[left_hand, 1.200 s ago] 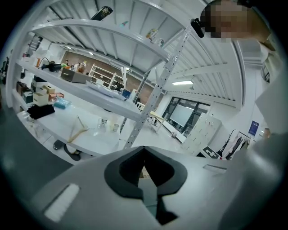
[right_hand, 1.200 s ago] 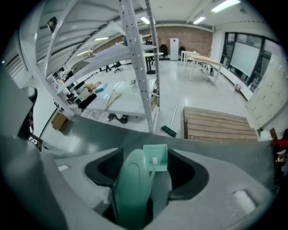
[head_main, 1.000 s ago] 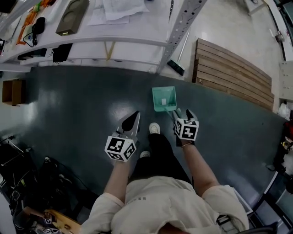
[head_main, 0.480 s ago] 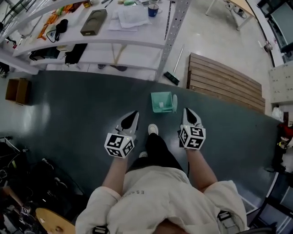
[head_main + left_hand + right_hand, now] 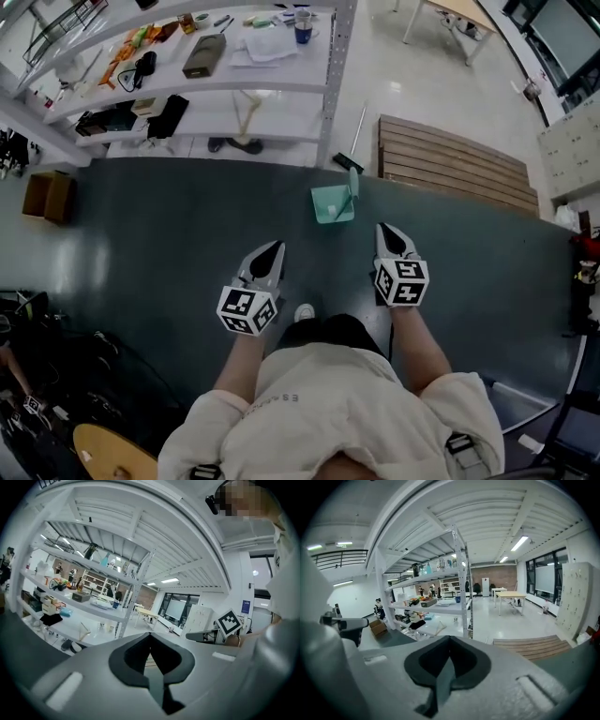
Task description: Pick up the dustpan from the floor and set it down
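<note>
The green dustpan (image 5: 333,204) rests on the dark floor mat (image 5: 169,234) ahead of me, its handle (image 5: 353,182) pointing up at its right side. My right gripper (image 5: 383,229) hangs shut and empty, below and to the right of the dustpan and apart from it. My left gripper (image 5: 276,247) is also shut and empty, lower left of the dustpan. In the left gripper view the jaws (image 5: 150,641) meet with nothing between them, and the right gripper (image 5: 206,635) shows beside them. The right gripper view shows shut jaws (image 5: 449,641) over the room.
A white shelving rack (image 5: 234,86) with loose items stands behind the mat. A brush with a long handle (image 5: 356,131) leans by its post. A slatted wooden pallet (image 5: 455,164) lies at the right, a cardboard box (image 5: 47,195) at the left, cables (image 5: 56,375) at lower left.
One second ago the right gripper was open at the handle of the flat-lying dustpan. The dustpan now stands with its handle up, the right jaws have shut, and both grippers have risen away.
</note>
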Motion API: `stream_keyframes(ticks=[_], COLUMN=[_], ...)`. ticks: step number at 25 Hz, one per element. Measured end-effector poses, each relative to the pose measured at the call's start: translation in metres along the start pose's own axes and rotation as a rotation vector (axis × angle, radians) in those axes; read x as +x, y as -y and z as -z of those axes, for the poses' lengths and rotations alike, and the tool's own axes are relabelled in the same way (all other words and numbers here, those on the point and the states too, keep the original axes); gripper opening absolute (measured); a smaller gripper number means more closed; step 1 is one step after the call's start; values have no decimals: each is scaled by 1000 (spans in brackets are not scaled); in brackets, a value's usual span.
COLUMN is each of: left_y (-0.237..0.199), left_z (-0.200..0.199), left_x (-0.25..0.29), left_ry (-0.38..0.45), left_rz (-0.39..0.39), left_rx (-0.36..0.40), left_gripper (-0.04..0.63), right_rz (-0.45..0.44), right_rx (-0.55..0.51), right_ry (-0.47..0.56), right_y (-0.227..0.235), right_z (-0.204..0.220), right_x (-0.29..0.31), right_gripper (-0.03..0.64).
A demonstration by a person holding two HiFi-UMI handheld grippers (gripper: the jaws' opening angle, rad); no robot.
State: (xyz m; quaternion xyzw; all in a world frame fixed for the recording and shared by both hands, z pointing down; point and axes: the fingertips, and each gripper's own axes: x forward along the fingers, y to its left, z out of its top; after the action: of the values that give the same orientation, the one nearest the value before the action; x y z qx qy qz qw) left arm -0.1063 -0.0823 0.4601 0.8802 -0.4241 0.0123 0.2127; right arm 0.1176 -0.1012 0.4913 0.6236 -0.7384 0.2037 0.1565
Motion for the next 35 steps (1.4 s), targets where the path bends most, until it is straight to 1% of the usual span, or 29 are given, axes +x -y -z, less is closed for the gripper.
stream_keyframes(ticks=[3, 7, 9, 11, 15, 17, 19, 22, 26, 31, 35], left_y=[27, 78, 109, 142, 214, 247, 271, 291, 301, 317, 322], left_z=[6, 23, 42, 67, 116, 129, 135, 138, 136, 144, 148], left_x=[-30, -77, -99, -123, -170, -191, -213, -246, -275, -297, -310], left_ry=[17, 31, 25, 13, -12, -12, -10, 8, 37, 38, 35], left_rz=[0, -2, -6, -3, 23, 36, 41, 21, -4, 22, 41], left_rx=[26, 50, 53, 45, 48, 54, 70, 90, 94, 97, 100], left_gripper=[17, 17, 17, 17, 17, 17, 17, 17, 17, 17, 17], right_rz=[-9, -20, -46, -79, -109, -127, -150, -181, -224, -213, -211], right_rx=[8, 59, 94, 108, 67, 70, 89, 117, 90, 76, 60], right_ry=[5, -1, -4, 6, 26, 27, 34, 36, 41, 53, 66], right_y=[-6, -7, -7, -8, -6, -4, -6, -15, -30, -39, -51], right_z=[23, 63, 84, 100, 131, 145, 157, 177, 194, 206, 211], right_x=[-45, -114, -152, -191, -266, -299, -330, -370, -406, -433, -448], right_gripper=[-8, -8, -8, -8, -8, -8, -8, -8, -8, -8, -8])
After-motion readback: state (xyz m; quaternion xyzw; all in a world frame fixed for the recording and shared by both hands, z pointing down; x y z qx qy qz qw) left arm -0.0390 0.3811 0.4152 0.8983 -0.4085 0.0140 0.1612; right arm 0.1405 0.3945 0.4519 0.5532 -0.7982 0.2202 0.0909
